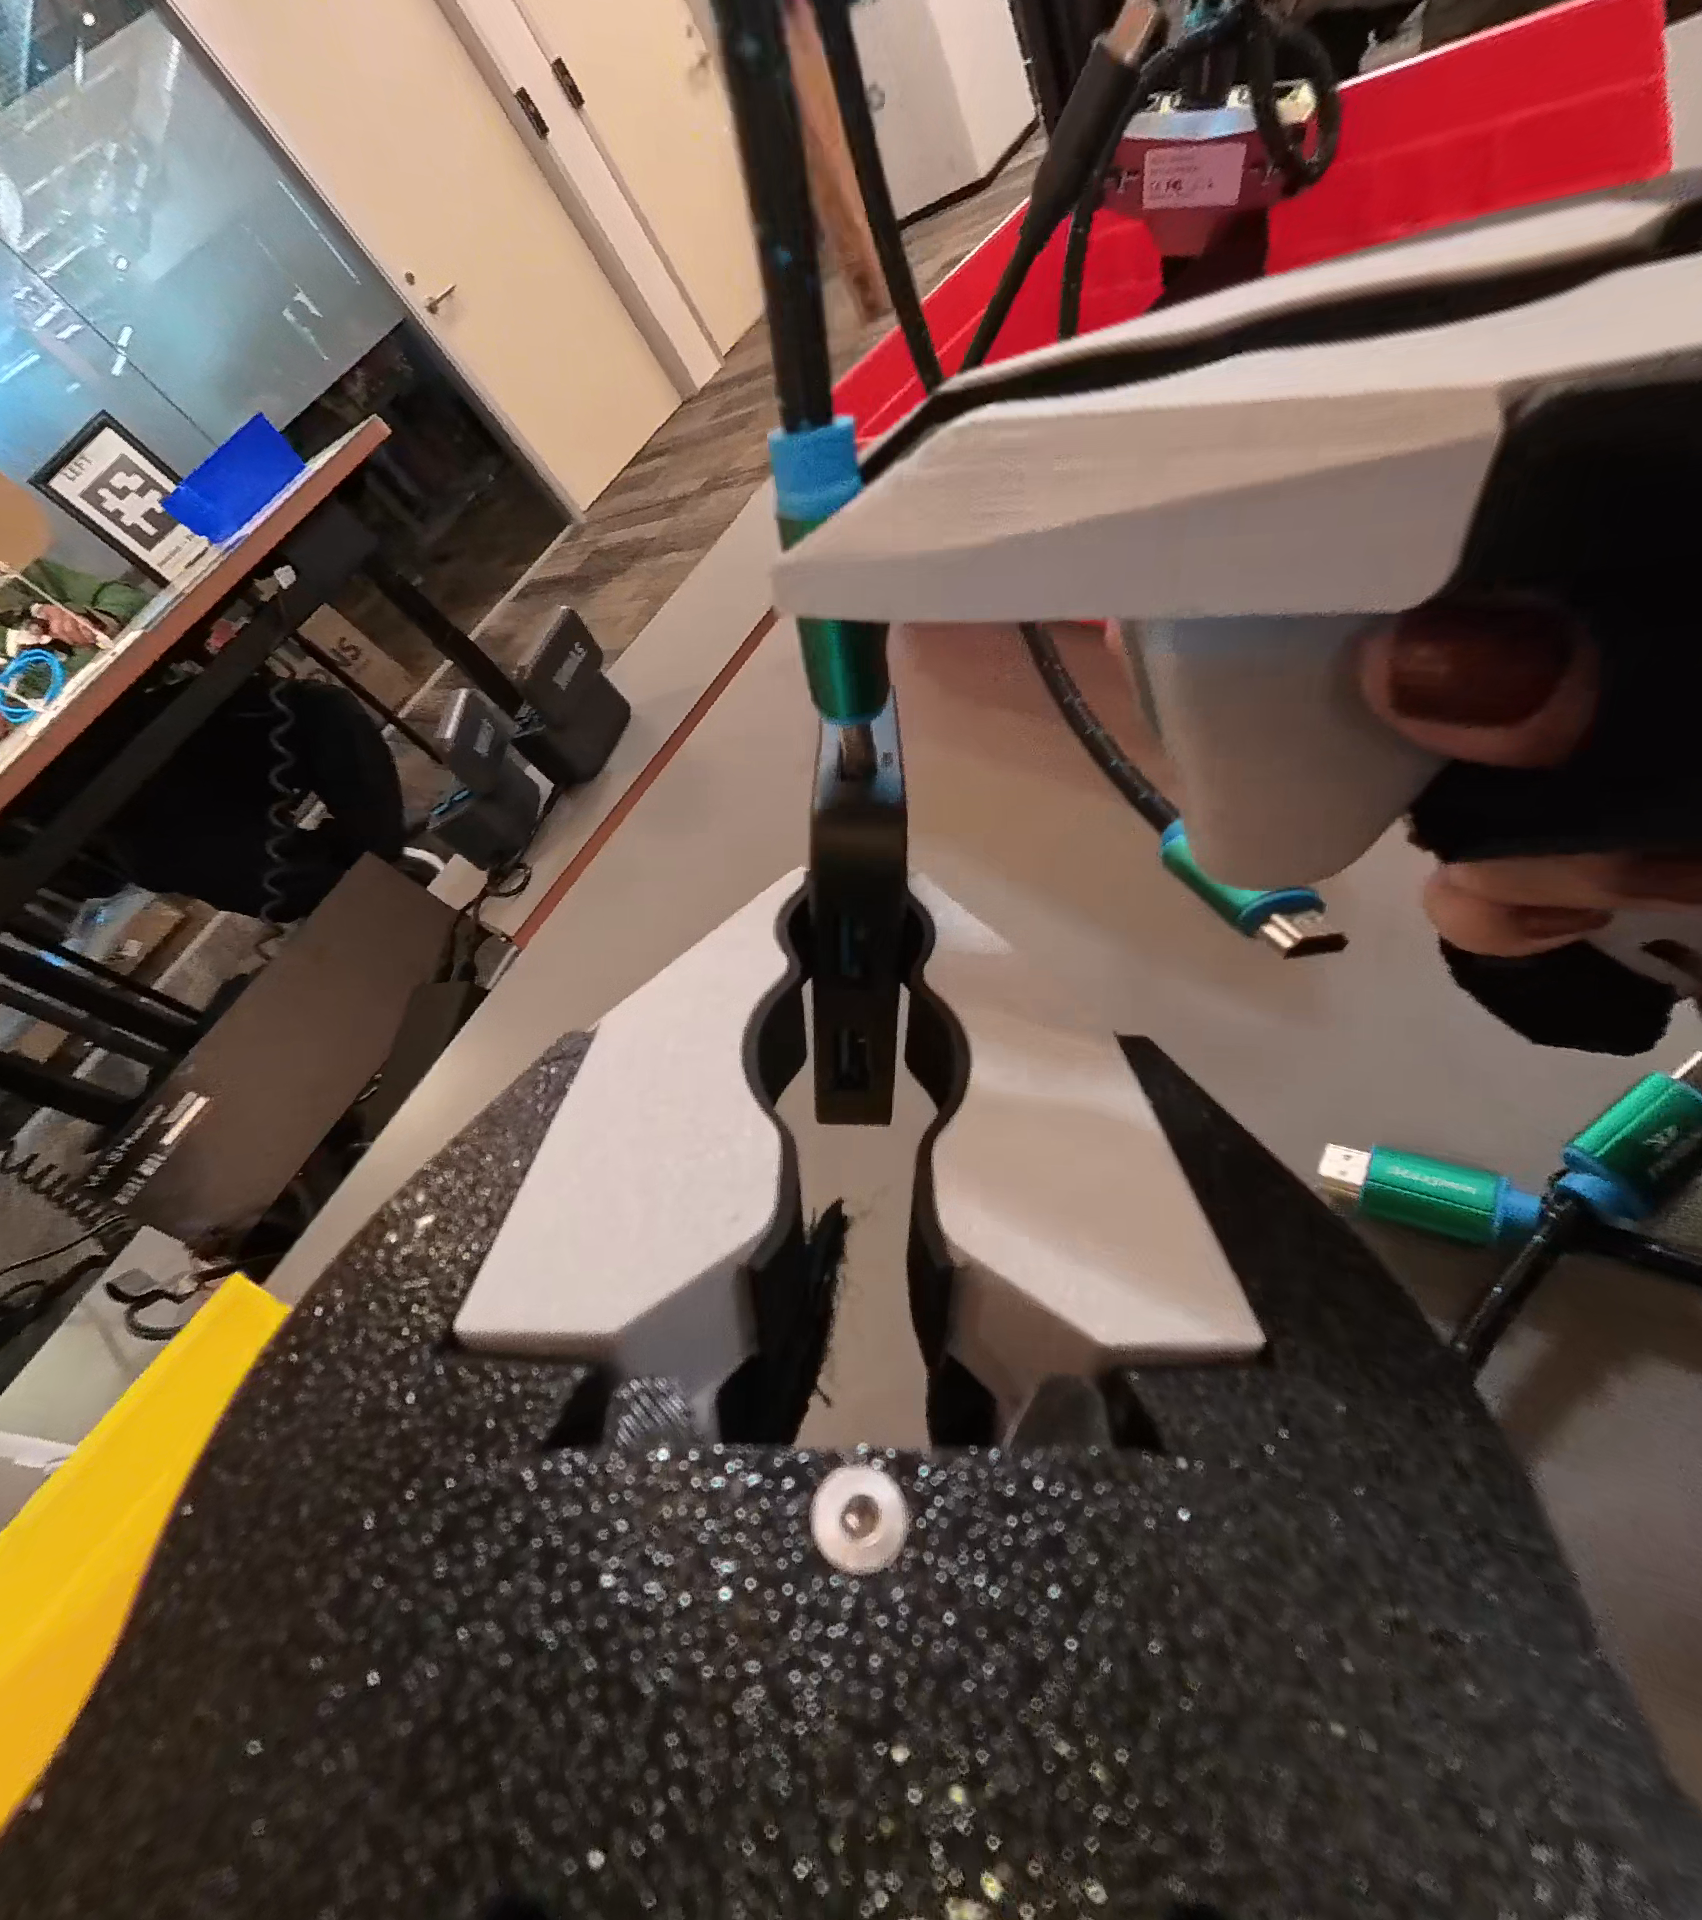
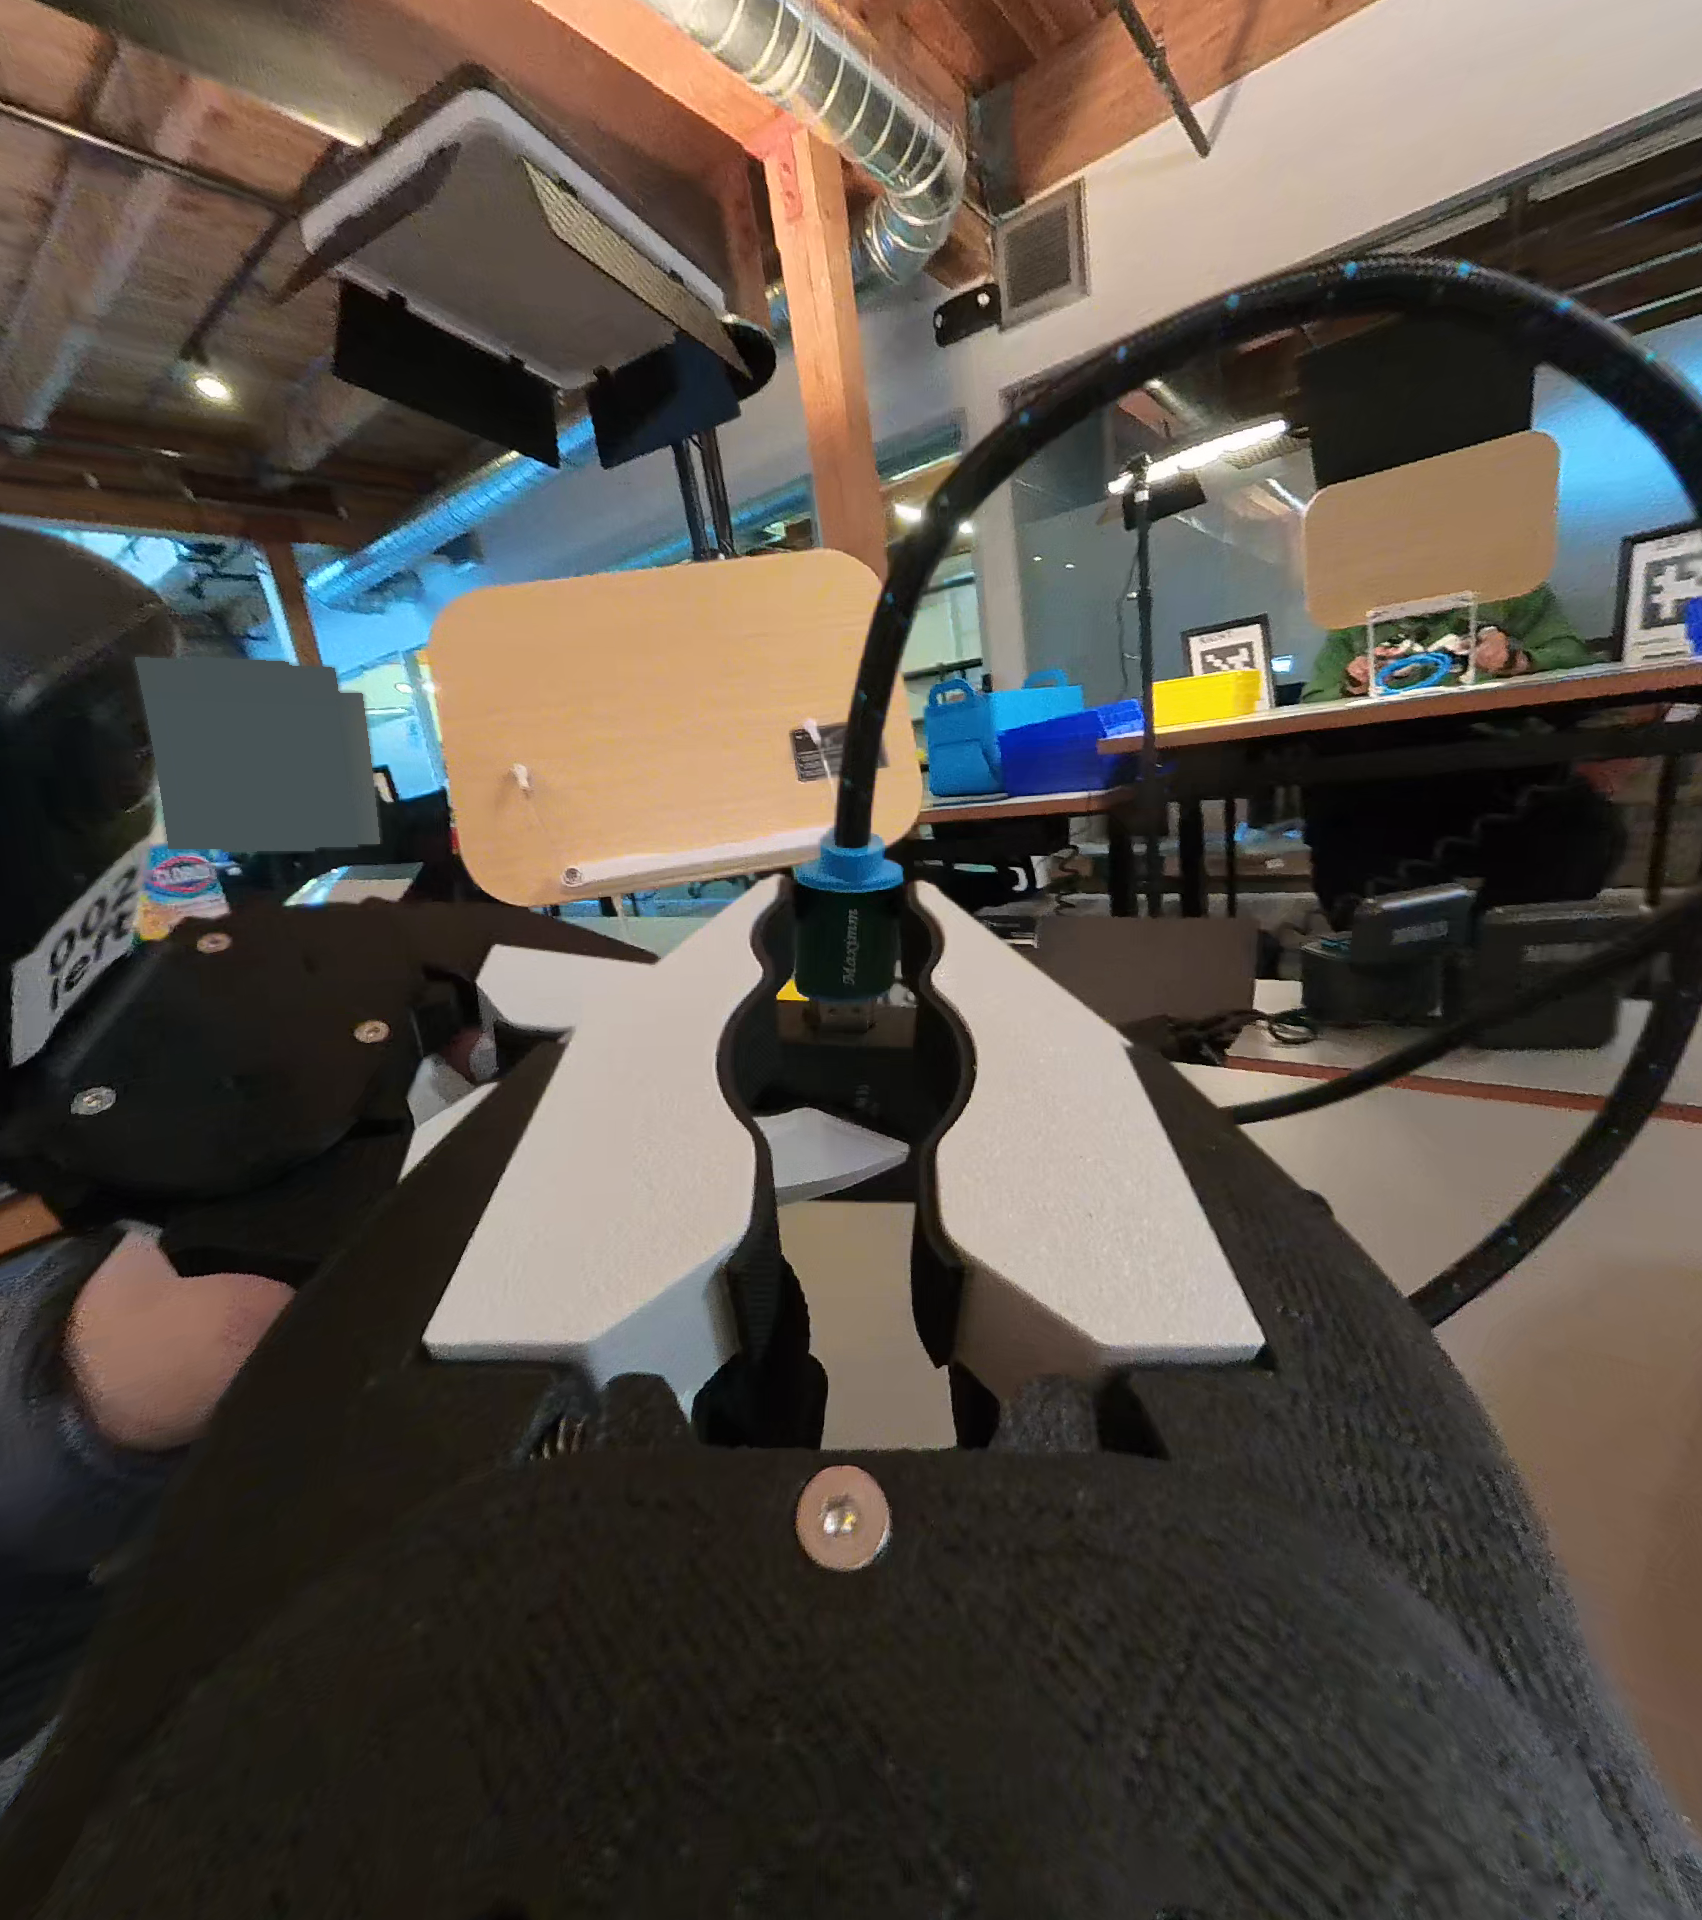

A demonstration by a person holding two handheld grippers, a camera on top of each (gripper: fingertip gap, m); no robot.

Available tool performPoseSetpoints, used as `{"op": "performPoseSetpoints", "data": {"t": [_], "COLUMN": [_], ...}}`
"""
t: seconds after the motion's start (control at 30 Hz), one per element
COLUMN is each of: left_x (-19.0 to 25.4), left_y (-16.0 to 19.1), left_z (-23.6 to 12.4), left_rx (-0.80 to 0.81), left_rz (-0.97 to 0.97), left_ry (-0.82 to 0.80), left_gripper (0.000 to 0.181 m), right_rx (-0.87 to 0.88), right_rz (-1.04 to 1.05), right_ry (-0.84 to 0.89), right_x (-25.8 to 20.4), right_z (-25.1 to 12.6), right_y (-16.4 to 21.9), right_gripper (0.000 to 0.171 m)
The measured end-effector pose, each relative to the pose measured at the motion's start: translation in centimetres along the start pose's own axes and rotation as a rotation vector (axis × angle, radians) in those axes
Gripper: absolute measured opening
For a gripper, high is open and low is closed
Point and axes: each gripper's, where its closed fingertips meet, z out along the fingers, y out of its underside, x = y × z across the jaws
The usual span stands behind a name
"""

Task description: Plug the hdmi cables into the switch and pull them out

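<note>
While my left gripper (image 1: 855, 997) is clamped on the slim black box-shaped switch (image 1: 857, 935), holding it edge-up above the pale grey table (image 1: 1086, 790), my right gripper (image 2: 845, 987) is closed around the green metal plug with the blue collar (image 2: 845, 930), its metal tip right at a port on the switch's top edge; I cannot tell how deep it sits. If I tilt the plug, it could jam or lever the switch out of my left fingers (image 1: 639, 1132). The stiff black braided cable (image 2: 1657, 436) loops high to the right and could twist the plug. My right gripper reaches over from above, crossing my left. Farther off, three spare green-shelled plugs (image 1: 1429, 1195) lie loose on the table.
</note>
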Motion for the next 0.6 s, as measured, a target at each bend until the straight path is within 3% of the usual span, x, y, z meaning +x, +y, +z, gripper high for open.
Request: {"op": "performPoseSetpoints", "data": {"t": [0.23, 0.43, 0.6], "left_x": [-0.4, -0.9, -1.4], "left_y": [-0.1, 0.0, 0.2], "left_z": [-0.1, -0.2, -0.3], "left_rx": [0.015, 0.030, 0.037], "left_rz": [0.031, 0.074, 0.117], "left_ry": [-0.053, -0.103, -0.149], "left_gripper": [0.010, 0.010, 0.010], "right_rx": [0.036, 0.024, -0.007], "right_rz": [0.105, -0.038, -0.023], "right_ry": [0.015, 0.022, -0.011], "right_x": [0.2, -0.2, -0.2], "right_z": [-0.2, -0.2, 0.0], "right_y": [0.3, 0.7, 1.3], "right_gripper": [0.018, 0.019, 0.020]}}
